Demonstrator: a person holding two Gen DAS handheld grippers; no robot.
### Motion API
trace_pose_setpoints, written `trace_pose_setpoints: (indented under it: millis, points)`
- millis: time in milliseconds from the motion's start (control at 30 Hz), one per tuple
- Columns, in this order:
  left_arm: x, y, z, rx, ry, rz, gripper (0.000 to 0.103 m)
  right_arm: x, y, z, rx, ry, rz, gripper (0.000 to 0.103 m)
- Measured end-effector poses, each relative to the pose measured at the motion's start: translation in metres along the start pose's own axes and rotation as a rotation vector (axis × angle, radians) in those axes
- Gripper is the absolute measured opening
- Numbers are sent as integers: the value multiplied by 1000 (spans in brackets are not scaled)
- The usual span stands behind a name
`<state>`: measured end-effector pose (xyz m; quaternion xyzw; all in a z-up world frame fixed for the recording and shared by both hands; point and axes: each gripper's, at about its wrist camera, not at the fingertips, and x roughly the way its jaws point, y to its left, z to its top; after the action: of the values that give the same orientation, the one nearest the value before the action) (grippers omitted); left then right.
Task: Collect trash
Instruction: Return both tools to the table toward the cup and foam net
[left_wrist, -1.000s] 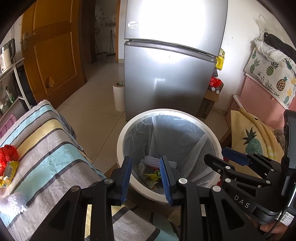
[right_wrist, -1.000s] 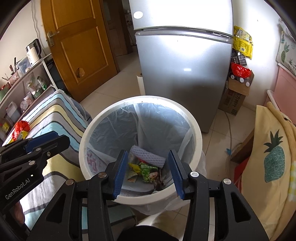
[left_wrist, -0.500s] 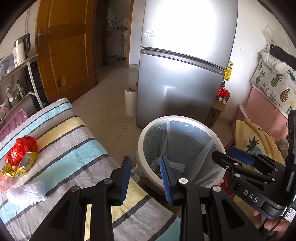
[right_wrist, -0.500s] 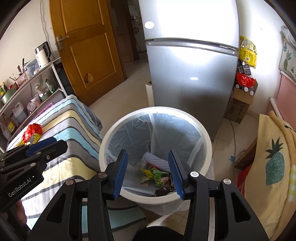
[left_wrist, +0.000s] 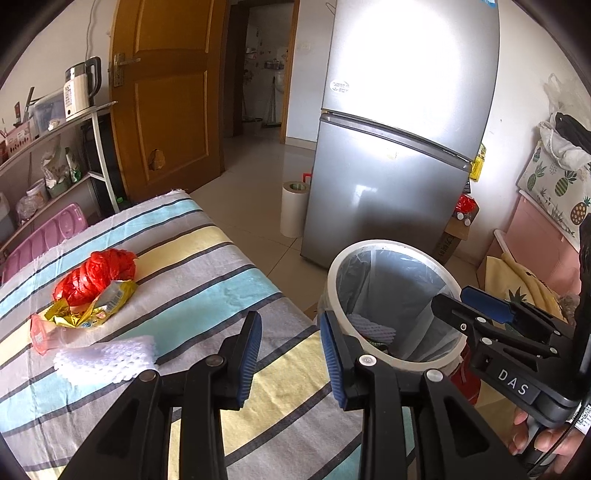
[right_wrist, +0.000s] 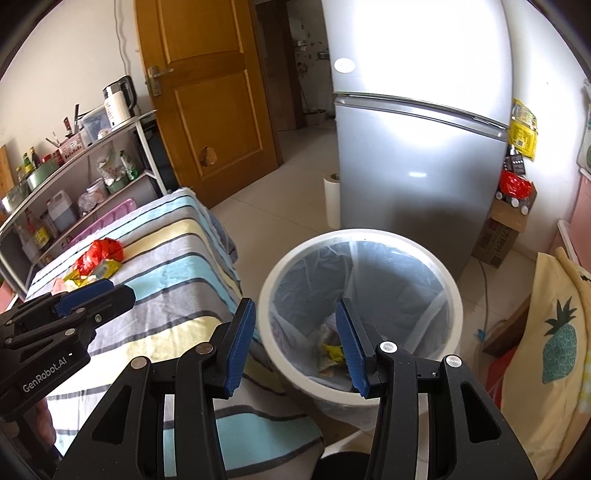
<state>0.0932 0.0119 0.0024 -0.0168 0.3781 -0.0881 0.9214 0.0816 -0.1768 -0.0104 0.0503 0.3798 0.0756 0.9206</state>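
Observation:
A white bin (left_wrist: 369, 247) with a clear liner stands on the floor beside a table under a striped cloth (left_wrist: 207, 266). A white foam net (left_wrist: 369, 326) and wrappers (right_wrist: 332, 350) lie in the bin (right_wrist: 354, 234). On the cloth sit a red plastic bag (left_wrist: 96, 275), a yellow wrapper (left_wrist: 96, 306), a pink wrapper (left_wrist: 40, 332) and another white foam net (left_wrist: 103, 356). My left gripper (left_wrist: 290, 321) hangs over the cloth's edge, its jaws a little apart and empty. My right gripper (right_wrist: 295, 308) is open and empty above the bin's near left rim.
A silver fridge (left_wrist: 399, 147) stands behind the bin, with a paper roll (left_wrist: 293, 208) at its left and a cardboard box (right_wrist: 506, 225) at its right. A wooden door (left_wrist: 166, 99) and a cluttered shelf rack (right_wrist: 74, 184) are at the left. A pineapple blanket (right_wrist: 554, 332) lies at the right.
Both grippers have drawn back and up from the bin toward the left. The striped cloth with its trash has come into fuller view. Neither gripper's jaws have visibly changed.

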Motion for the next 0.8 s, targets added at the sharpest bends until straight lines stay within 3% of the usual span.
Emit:
trace_pose_setpoints:
  millis: [800]
  points:
    - [-50,156,-37,-215,-27,208,40,34,123,-5,-205,62,201,47]
